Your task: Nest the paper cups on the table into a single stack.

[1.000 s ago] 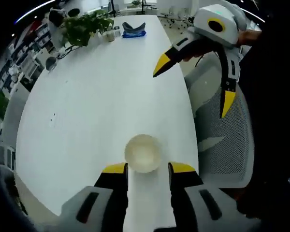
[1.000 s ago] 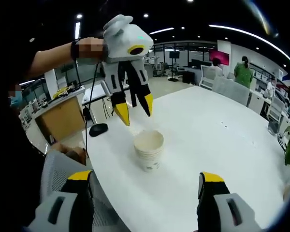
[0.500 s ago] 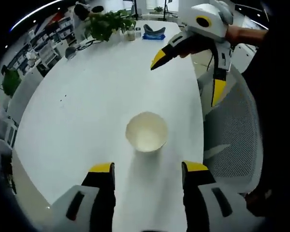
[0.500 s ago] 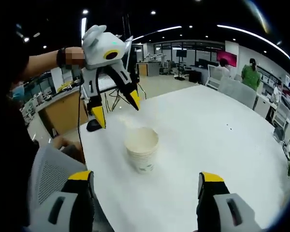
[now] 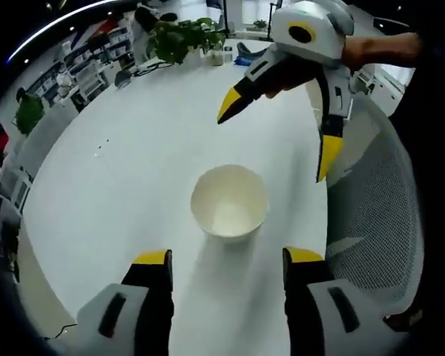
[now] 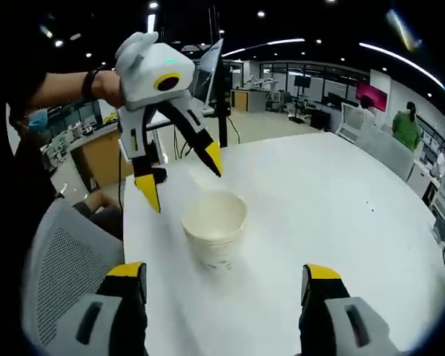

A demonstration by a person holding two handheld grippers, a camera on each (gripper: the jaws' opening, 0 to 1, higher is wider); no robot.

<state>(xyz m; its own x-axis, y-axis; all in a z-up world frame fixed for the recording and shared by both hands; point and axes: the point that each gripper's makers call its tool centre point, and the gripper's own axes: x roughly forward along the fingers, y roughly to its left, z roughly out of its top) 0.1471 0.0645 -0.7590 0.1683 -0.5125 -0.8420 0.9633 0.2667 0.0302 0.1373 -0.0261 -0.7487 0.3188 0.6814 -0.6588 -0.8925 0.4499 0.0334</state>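
Observation:
A stack of nested white paper cups (image 5: 229, 202) (image 6: 213, 228) stands upright on the white table (image 5: 133, 163) (image 6: 334, 200), near its edge. My left gripper (image 5: 227, 257) is open, its yellow-tipped jaws just short of the stack, one to each side. In the right gripper view that same gripper (image 6: 179, 176) hangs open above and behind the stack, held by a hand. My right gripper (image 6: 226, 271) is open too, level with the stack and a little back from it; it shows in the left gripper view (image 5: 276, 130) spread wide above the table edge.
A grey mesh office chair (image 5: 371, 215) (image 6: 55, 259) stands by the table edge next to the stack. Potted plants (image 5: 184, 38) and small items sit at the table's far end. An open office with desks and people (image 6: 404, 126) lies beyond.
Both cameras have come closer to the cup stack, which looks larger now. The stack has stayed where it was. Both grippers have stayed open.

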